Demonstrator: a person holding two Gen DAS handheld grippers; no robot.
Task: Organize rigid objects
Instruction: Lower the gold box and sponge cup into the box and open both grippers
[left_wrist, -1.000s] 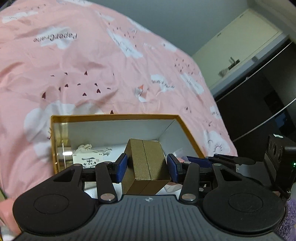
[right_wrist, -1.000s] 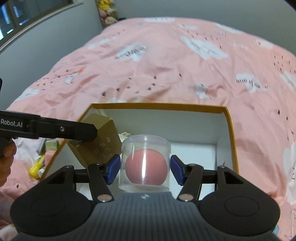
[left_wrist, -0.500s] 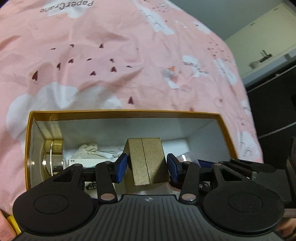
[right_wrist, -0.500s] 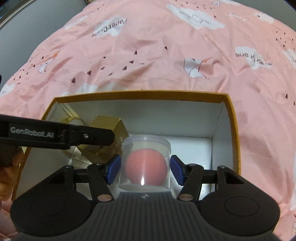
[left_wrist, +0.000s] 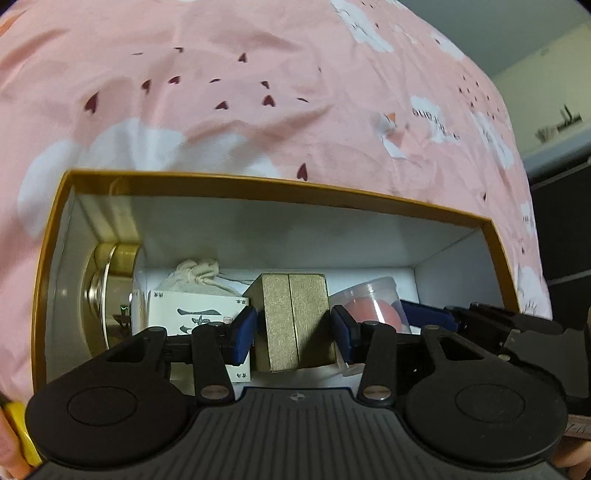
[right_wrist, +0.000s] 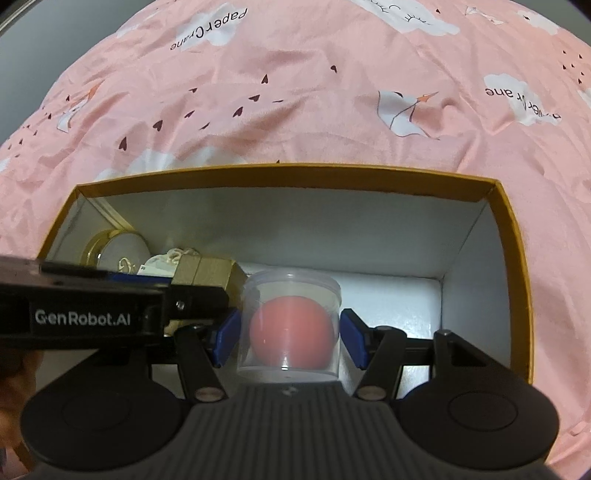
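An open storage box with an orange rim and white inside lies on the bed. My left gripper is shut on a small gold box, held upright low inside the storage box. Just to its right, my right gripper is shut on a clear plastic cup with a pink ball in it, also down between the walls. The cup and gold box stand side by side. Whether either touches the floor is hidden.
A round gold tin, a cloth pouch and a white carton with black characters fill the box's left end. Bare white floor shows at its right end. A pink cloud-print duvet surrounds it. A yellow item lies outside, lower left.
Both grippers have sunk from above the rim down into the storage box, still gripping the gold box and the cup. The two loads have come closer together.
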